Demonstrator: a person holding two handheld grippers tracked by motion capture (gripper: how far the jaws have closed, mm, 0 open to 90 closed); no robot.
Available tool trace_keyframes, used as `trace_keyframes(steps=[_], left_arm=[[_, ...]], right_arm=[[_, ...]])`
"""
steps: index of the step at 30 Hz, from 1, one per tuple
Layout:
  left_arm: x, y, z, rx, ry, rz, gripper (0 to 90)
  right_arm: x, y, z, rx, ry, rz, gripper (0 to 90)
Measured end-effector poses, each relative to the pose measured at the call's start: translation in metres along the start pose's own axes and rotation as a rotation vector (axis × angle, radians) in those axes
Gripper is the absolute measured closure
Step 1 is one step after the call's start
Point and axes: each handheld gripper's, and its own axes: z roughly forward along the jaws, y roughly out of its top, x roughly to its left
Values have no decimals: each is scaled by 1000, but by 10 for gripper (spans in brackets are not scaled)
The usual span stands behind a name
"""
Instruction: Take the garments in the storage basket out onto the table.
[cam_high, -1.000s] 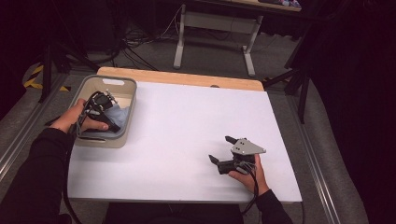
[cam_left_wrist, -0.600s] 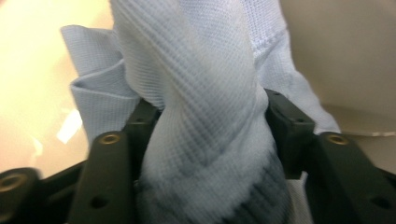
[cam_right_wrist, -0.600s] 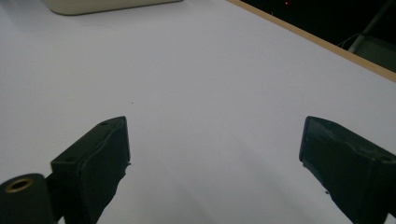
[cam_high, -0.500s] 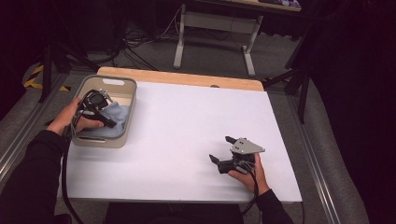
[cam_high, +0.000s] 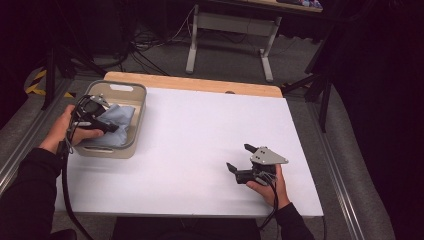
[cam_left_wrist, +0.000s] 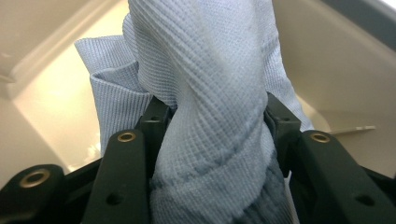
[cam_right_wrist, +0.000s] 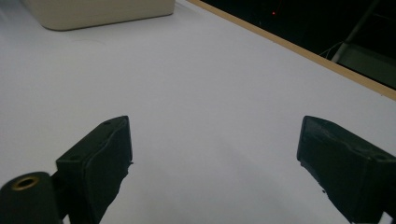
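A bin (cam_high: 131, 96) is set at the table's (cam_high: 190, 125) far left, and a cloth (cam_high: 120, 122) is held inside it — pinched between the jaws of the left gripper (cam_high: 102, 126). The right gripper (cam_high: 241, 161) is placed well apart from it, on the table's near right — its jaws spread over bare tabletop.

Grippers: two, left gripper (cam_high: 107, 126); right gripper (cam_high: 241, 160);
Cloths: one, light blue cloth (cam_left_wrist: 205, 93);
Bins: one, beige bin (cam_high: 131, 95);
Tables: one, white table (cam_high: 200, 135)
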Motion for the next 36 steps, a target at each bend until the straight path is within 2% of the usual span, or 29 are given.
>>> trace_keyframes(steps=[5,12,17,19,27,32,36], left_arm=[[1,-3,-7,-56,7,-23,551],[0,-5,-16,-162,47,-67,552],[-3,-5,-24,-240,29,-92,551],[-4,-5,-27,-264,37,-103,552],[-5,-3,-35,-353,15,-155,552],[-11,2,-39,-392,18,-150,552],[-18,6,-40,-426,10,-143,551]], right_arm=[[-2,0,-1,3,-9,8,115],[-3,1,-3,-17,-19,20,119],[-5,2,-5,-28,-23,15,118],[-5,2,-6,-30,-23,12,118],[-6,2,-6,-37,-27,18,118],[-7,1,-7,-37,-31,15,118],[-10,1,-9,-49,-45,32,119]])
